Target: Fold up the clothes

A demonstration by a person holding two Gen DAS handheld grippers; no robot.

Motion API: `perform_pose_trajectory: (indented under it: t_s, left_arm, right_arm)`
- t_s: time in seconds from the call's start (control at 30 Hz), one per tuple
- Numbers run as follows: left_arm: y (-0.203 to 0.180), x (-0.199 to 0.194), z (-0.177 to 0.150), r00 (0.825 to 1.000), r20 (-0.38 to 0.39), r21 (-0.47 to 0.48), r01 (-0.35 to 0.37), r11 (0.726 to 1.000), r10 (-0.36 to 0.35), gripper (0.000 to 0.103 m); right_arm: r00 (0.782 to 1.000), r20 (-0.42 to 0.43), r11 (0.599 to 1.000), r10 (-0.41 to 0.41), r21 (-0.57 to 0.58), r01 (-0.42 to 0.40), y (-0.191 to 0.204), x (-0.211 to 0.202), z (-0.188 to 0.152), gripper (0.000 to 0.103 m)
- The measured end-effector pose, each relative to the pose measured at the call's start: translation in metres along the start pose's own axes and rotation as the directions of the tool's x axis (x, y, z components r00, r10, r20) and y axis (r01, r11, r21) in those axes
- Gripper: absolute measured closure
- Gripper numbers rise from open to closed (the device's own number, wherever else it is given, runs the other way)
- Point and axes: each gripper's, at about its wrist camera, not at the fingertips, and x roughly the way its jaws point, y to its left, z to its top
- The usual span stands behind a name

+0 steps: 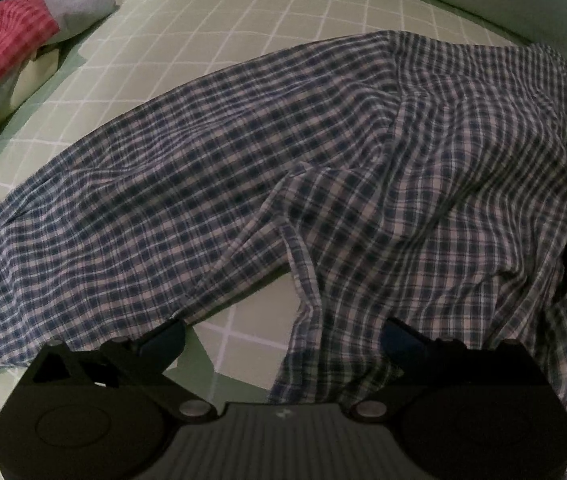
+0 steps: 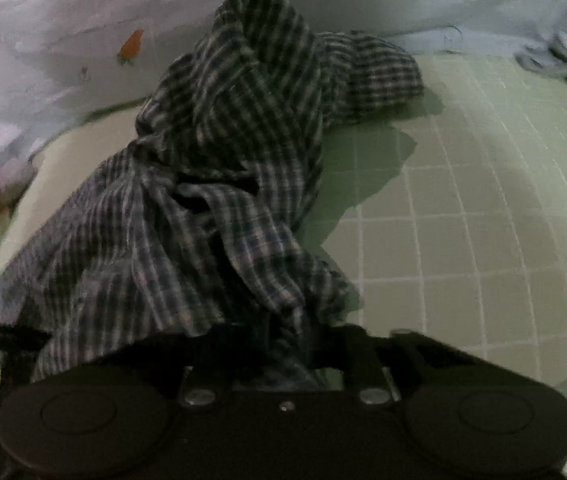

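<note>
Left wrist view shows no brand, label or readable writing anywhere. At far left a red striped cloth (image 1: 1, 36) lies bunched against a grey cloth (image 1: 79, 10) at the edge of the green gridded mat (image 1: 211, 28). Across the middle the plaid shirt (image 1: 211, 168) spreads over the mat, wrinkled, its right part draping over the right finger of the left claw (image 1: 283, 336), whose fingers stand spread apart with bare mat between them. Right wrist view, blurred, has a pale sheet with small orange marks (image 2: 131, 46) at upper left, then the plaid shirt (image 2: 235, 132) heaped up in the centre, a fold of it clenched in the right claw (image 2: 287, 344); gridded mat (image 2: 483, 200) lies open at right.
</note>
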Motion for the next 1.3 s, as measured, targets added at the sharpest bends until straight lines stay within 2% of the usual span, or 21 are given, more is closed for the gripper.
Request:
perform_pose_trajectory:
  t_s: [0.07, 0.13, 0.23, 0.37, 0.5, 0.53, 0.67, 0.8, 0.87, 1.0, 1.03, 1.07, 1.13, 1.2, 1.3]
  left_arm:
    - [0.003, 0.002, 0.000, 1.000, 0.000, -0.001, 0.008, 1.000, -0.008, 0.000]
    - [0.011, 0.009, 0.001, 1.000, 0.002, -0.006, 0.017, 1.000, -0.017, 0.000]
    - [0.013, 0.011, 0.001, 1.000, 0.008, 0.000, 0.019, 1.000, -0.019, 0.000]
    - [0.013, 0.012, 0.001, 1.000, 0.010, 0.008, 0.022, 1.000, -0.022, 0.000]
    - [0.011, 0.013, 0.000, 1.000, 0.017, 0.009, 0.021, 1.000, -0.021, 0.000]
    - [0.011, 0.014, 0.000, 1.000, 0.018, 0.008, 0.021, 1.000, -0.021, 0.000]
    - [0.002, 0.013, -0.003, 1.000, 0.017, 0.001, 0.018, 1.000, -0.018, 0.000]
    - [-0.002, 0.012, -0.006, 1.000, 0.016, -0.011, 0.014, 1.000, -0.014, 0.000]
    - [0.000, 0.013, -0.006, 1.000, 0.016, -0.010, 0.015, 1.000, -0.015, 0.000]
    - [-0.003, 0.015, -0.005, 1.000, 0.017, -0.001, 0.018, 1.000, -0.018, 0.000]
    - [-0.003, 0.015, -0.005, 1.000, 0.019, 0.001, 0.019, 1.000, -0.019, 0.000]
    - [-0.004, 0.016, -0.005, 1.000, 0.020, 0.004, 0.020, 1.000, -0.020, 0.000]
    - [-0.006, 0.016, -0.005, 0.999, 0.025, 0.009, 0.022, 1.000, -0.023, 0.000]
    - [-0.005, 0.017, -0.004, 0.999, 0.031, 0.013, 0.025, 1.000, -0.026, 0.000]
    - [-0.008, 0.016, -0.007, 0.999, 0.039, 0.020, 0.028, 0.999, -0.028, 0.000]
  right_arm:
    - [1.000, 0.006, 1.000, -0.004, 0.010, 0.004, -0.003, -0.002, -0.002, 0.093]
    - [0.998, 0.050, 0.999, -0.034, 0.011, 0.034, -0.008, -0.017, 0.002, 0.098]
    - [0.986, 0.123, 0.993, -0.115, 0.035, 0.112, -0.025, -0.038, 0.010, 0.103]
    - [0.936, 0.201, 0.957, -0.290, 0.039, 0.288, -0.053, -0.068, 0.023, 0.103]
    - [0.947, 0.181, 0.961, -0.264, 0.135, 0.242, -0.081, -0.078, 0.030, 0.101]
    - [0.957, 0.173, 0.965, -0.235, 0.161, 0.208, -0.081, -0.075, 0.028, 0.097]
    - [0.986, 0.134, 0.986, -0.100, 0.148, 0.080, -0.053, -0.052, 0.019, 0.087]
    - [0.997, 0.078, 0.997, -0.021, 0.075, 0.015, -0.021, -0.027, 0.014, 0.083]
    - [0.999, 0.046, 0.998, -0.014, 0.062, 0.012, -0.014, -0.019, 0.012, 0.080]
    - [0.996, -0.014, 0.994, -0.087, 0.062, 0.087, -0.014, 0.002, 0.011, 0.083]
    - [0.996, -0.011, 0.994, -0.087, 0.072, 0.087, -0.017, 0.002, 0.011, 0.098]
    - [0.996, -0.007, 0.993, -0.087, 0.082, 0.087, -0.019, 0.002, 0.010, 0.102]
    - [0.994, 0.033, 0.991, -0.103, 0.084, 0.100, -0.021, -0.009, 0.008, 0.102]
    - [0.982, 0.094, 0.985, -0.166, 0.062, 0.160, -0.023, -0.025, 0.013, 0.102]
    - [0.945, 0.191, 0.964, -0.265, 0.049, 0.261, -0.028, -0.051, 0.022, 0.102]
